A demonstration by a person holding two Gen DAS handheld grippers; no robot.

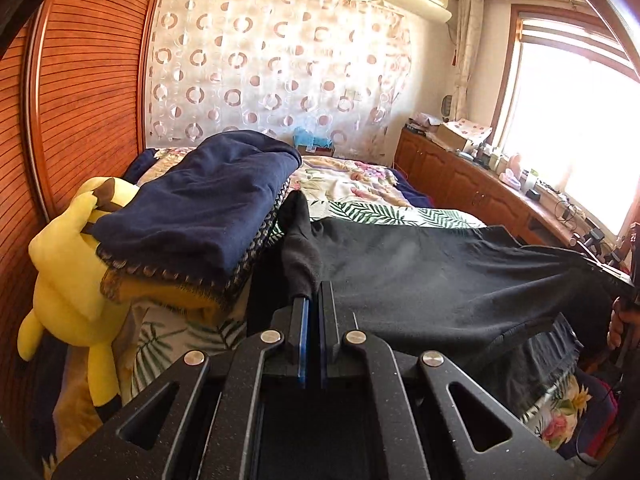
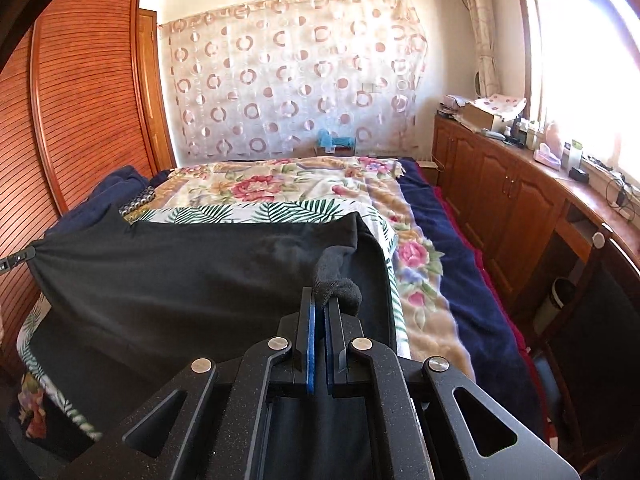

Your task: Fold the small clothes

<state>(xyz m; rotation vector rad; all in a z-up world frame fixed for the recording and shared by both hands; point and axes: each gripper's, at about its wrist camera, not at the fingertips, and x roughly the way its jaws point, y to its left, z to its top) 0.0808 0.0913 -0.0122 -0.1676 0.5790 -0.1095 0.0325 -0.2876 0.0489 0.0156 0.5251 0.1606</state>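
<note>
A black garment (image 1: 440,280) is stretched flat between my two grippers, a little above the bed. My left gripper (image 1: 314,292) is shut on its left corner, which bunches up above the fingers. My right gripper (image 2: 324,296) is shut on the right corner, where the cloth curls over the fingertips. In the right wrist view the garment (image 2: 180,272) runs left to the other gripper's tip (image 2: 18,258). In the left wrist view the right gripper (image 1: 620,276) and the hand holding it show at the right edge.
The bed (image 2: 288,188) has a floral and leaf-print cover. A stack of folded dark blue blankets (image 1: 200,208) and a yellow plush toy (image 1: 68,264) lie at its left. A wooden wardrobe (image 2: 80,100) stands left, and low wooden cabinets (image 2: 500,184) run under the window at right.
</note>
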